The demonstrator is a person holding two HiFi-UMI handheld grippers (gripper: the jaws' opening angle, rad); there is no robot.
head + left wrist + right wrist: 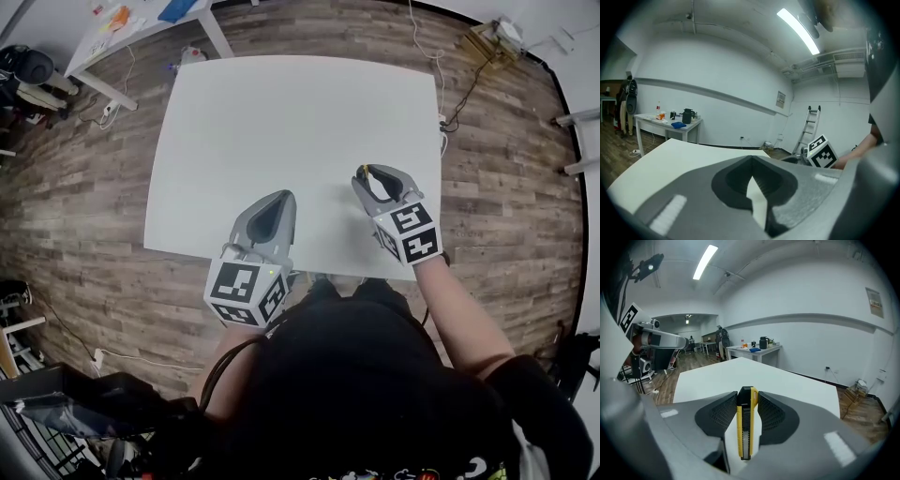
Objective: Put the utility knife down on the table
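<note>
A yellow and black utility knife (745,423) stands on edge between the jaws of my right gripper (747,395), which is shut on it. In the head view that right gripper (375,176) hovers over the right front part of the white table (281,131), and only a sliver of the knife (365,174) shows at its tip. My left gripper (278,199) sits over the table's front edge, left of the right one. The left gripper (751,160) has its jaws closed with nothing between them.
A second white table (141,23) with small items stands at the back left. Cables and a wooden crate (487,42) lie on the wood floor at the back right. A ladder (810,124) leans by the far wall.
</note>
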